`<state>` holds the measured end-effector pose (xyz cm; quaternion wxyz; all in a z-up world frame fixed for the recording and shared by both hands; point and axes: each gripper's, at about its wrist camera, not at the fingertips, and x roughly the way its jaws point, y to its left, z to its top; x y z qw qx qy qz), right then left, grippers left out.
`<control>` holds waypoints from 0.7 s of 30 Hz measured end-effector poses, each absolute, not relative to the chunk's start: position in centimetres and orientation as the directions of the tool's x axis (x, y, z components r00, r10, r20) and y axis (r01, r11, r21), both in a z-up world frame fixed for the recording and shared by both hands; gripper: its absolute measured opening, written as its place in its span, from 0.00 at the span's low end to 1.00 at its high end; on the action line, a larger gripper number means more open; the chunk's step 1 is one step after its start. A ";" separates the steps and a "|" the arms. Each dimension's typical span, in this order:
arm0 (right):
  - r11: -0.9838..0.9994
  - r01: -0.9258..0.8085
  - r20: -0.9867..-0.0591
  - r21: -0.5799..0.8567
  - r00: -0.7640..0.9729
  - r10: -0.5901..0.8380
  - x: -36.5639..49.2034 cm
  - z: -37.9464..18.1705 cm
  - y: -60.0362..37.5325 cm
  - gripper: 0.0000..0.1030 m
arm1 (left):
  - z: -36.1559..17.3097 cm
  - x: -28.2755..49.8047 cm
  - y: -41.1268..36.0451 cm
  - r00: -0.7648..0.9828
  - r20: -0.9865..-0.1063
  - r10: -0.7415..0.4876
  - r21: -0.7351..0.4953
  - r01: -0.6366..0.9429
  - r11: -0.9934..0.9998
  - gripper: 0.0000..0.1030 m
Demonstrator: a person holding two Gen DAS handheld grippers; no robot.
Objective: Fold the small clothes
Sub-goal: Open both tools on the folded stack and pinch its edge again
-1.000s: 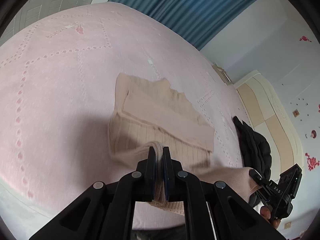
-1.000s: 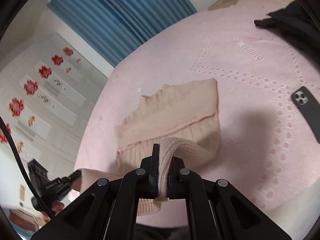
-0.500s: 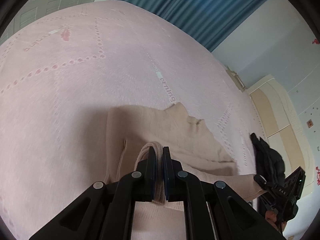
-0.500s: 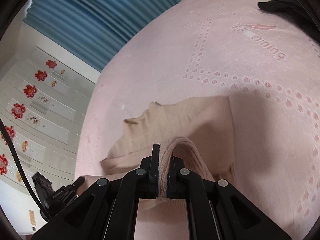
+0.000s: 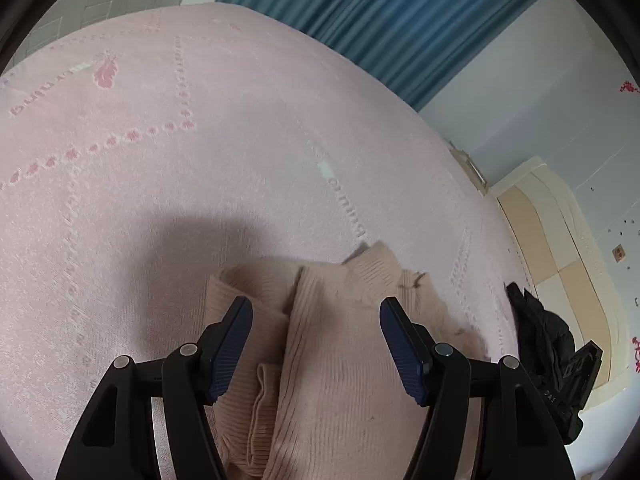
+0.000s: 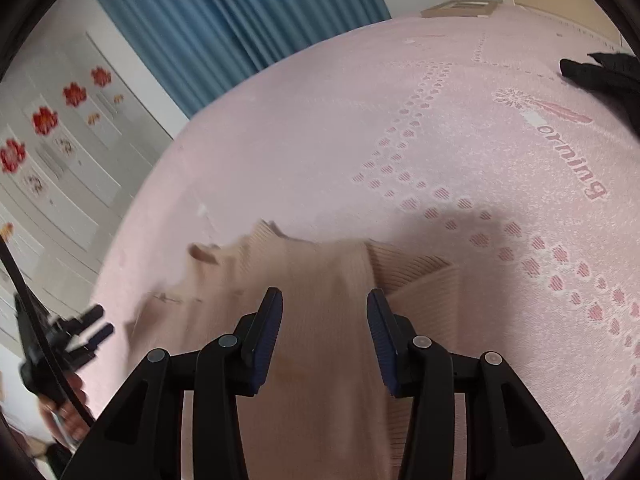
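A beige ribbed knit sweater (image 5: 336, 344) lies folded over itself on the pink bedspread (image 5: 200, 152), its collar toward the far side. My left gripper (image 5: 316, 308) hovers over its left part, jaws opening, with the knit lying below and no pad pressing on it. In the right wrist view the same sweater (image 6: 320, 276) fills the lower middle. My right gripper (image 6: 324, 300) hangs above it, jaws opening, with nothing pinched between the blue pads. The left gripper (image 6: 90, 324) also shows at the left edge of that view.
A black garment (image 5: 540, 332) lies on the bed to the right, also seen as a black garment (image 6: 600, 72) at the top right. Blue curtains (image 5: 400, 12) hang behind the bed. A cream wardrobe (image 5: 568, 248) stands at the right.
Both grippers carried the sweater's near edge forward over the rest, then let go. Their jaws, shut on the knit before, now stand apart. The fold lies on the sweater.
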<state>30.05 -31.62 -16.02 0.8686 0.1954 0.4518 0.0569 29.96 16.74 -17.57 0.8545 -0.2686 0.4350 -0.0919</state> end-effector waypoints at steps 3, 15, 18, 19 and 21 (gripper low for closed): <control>0.937 0.085 -0.790 0.338 0.566 0.234 30.2 -17.3 -31.6 0.42 | -18.5 30.3 15.5 0.583 -0.725 -0.367 -0.489 -0.060 0.870 0.62; 0.986 -0.006 -0.817 0.165 0.560 0.140 32.6 -19.6 -29.7 0.05 | -20.0 32.5 13.1 0.619 -0.762 -0.190 -0.261 -0.026 0.965 0.06; 0.984 0.006 -0.794 0.176 0.592 0.138 32.7 -19.3 -30.4 0.05 | -20.4 32.1 14.7 0.626 -0.751 -0.209 -0.318 -0.067 0.946 0.06; 0.984 0.020 -0.806 0.175 0.578 0.131 33.0 -19.8 -30.5 0.05 | -20.9 32.3 14.9 0.613 -0.758 -0.222 -0.334 -0.073 0.940 0.07; 0.985 0.041 -0.834 0.168 0.539 0.119 33.8 -21.0 -30.5 0.05 | -21.6 32.7 14.8 0.596 -0.772 -0.221 -0.332 -0.081 0.940 0.09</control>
